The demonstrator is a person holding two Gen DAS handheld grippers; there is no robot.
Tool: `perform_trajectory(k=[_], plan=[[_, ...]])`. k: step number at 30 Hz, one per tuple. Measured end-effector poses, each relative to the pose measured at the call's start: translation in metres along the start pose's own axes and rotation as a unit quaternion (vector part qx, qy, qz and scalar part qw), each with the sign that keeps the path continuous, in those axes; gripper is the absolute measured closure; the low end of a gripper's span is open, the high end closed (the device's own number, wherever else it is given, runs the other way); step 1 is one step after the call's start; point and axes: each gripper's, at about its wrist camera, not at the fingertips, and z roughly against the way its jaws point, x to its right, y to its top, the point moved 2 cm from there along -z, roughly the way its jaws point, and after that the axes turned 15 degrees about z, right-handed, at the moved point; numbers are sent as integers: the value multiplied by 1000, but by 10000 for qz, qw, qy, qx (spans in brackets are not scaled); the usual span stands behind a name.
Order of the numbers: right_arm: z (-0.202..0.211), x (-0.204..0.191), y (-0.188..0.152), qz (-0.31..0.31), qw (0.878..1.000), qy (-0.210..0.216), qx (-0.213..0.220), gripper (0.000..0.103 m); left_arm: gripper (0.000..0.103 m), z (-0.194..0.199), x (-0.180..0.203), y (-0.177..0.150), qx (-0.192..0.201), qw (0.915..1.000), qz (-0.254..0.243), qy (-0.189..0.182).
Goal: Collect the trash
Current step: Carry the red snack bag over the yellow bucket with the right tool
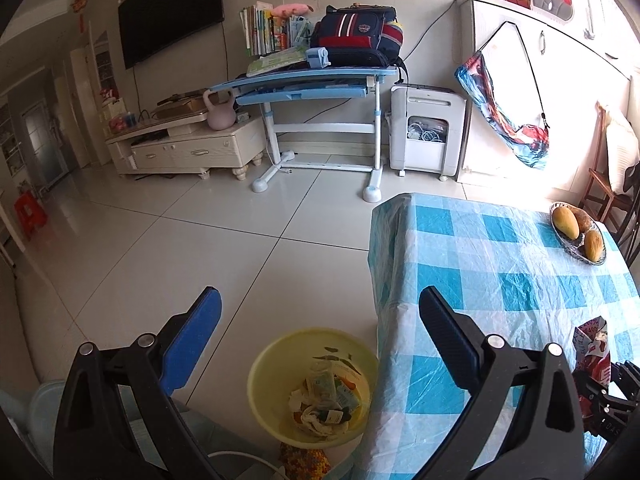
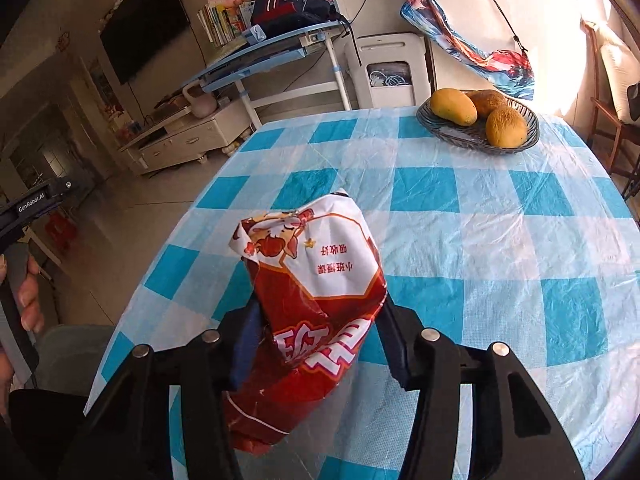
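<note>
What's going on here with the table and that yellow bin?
A person is clearing trash with two handheld grippers. The right gripper is shut on a red and white wrapper over the table. The left gripper is open and empty above the yellow bin, which already holds scraps.

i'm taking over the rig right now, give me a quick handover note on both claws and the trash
Right claw: shut on the red and white snack bag, above the checked table.
Left claw: open, holding nothing, over the floor beside the table, above the yellow bin.
Done: the bin already holds crumpled wrappers; the bag is gripped.
Left: carry the bag over the table's edge to the bin and drop it in. The fruit basket is probably not trash.
</note>
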Motion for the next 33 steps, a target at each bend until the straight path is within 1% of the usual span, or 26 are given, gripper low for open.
perform_trajectory(k=[3,5,10,15,18,24,30,33], plan=[[1,-16,-2,224,9997,82,-3,51,7,-4,-23,4,-155,9987,491,-22],[1,-25,-5,297,9994,157,-9,51,7,-6,-42,7,-211,9956,918,5],[3,-44,-1,341,9989,319,102,52,7,1,-90,15,63,9827,1838,199],[1,-64,21,534,9974,400,268,51,7,8,-126,17,213,9671,2528,190],[-3,-74,31,634,9965,441,334,51,7,9,-134,17,231,9642,2635,167],[-16,-99,52,924,9934,540,407,51,7,13,-136,17,298,9646,2615,164],[-32,-128,73,1287,9887,607,481,51,7,20,-148,21,498,9590,2776,270],[-43,-139,84,1403,9869,627,494,50,7,23,-151,23,576,9582,2779,354]])
